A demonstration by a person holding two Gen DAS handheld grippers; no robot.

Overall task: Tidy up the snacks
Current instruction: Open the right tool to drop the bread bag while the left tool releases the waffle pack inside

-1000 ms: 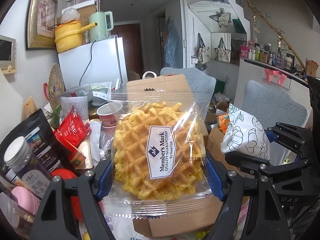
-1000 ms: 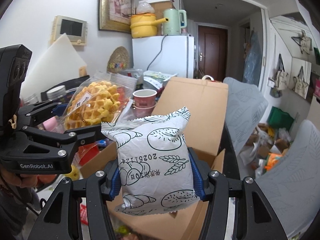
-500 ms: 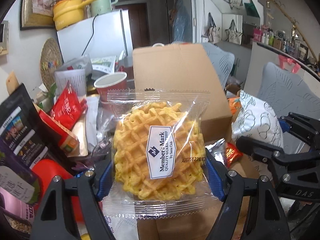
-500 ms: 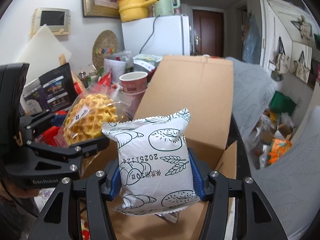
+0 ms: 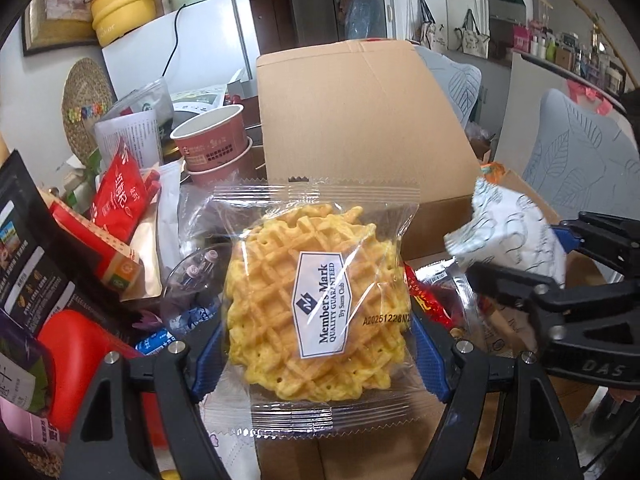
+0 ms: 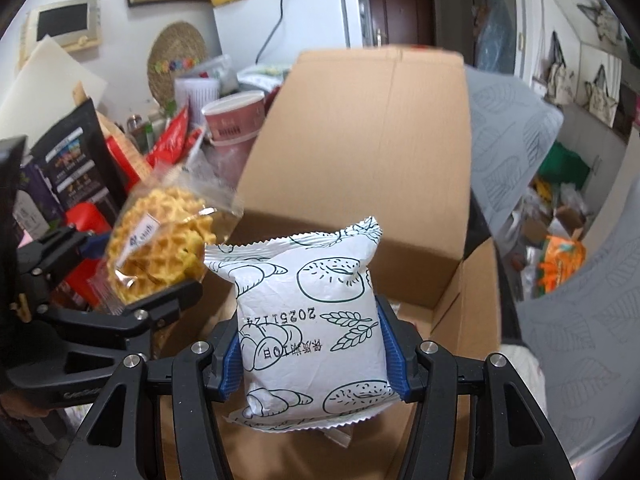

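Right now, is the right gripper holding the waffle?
No, the right gripper clamps a white bread packet; the waffle packet sits in the left one.

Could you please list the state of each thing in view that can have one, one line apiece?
left gripper: shut on the waffle packet.
waffle packet: sealed, held upright above the box.
right gripper: shut on the white bread packet.
white bread packet: sealed, held upright, print upside down.
cardboard box: open, far flap raised.
red paper cup: upright, open-topped, stacked in another cup.
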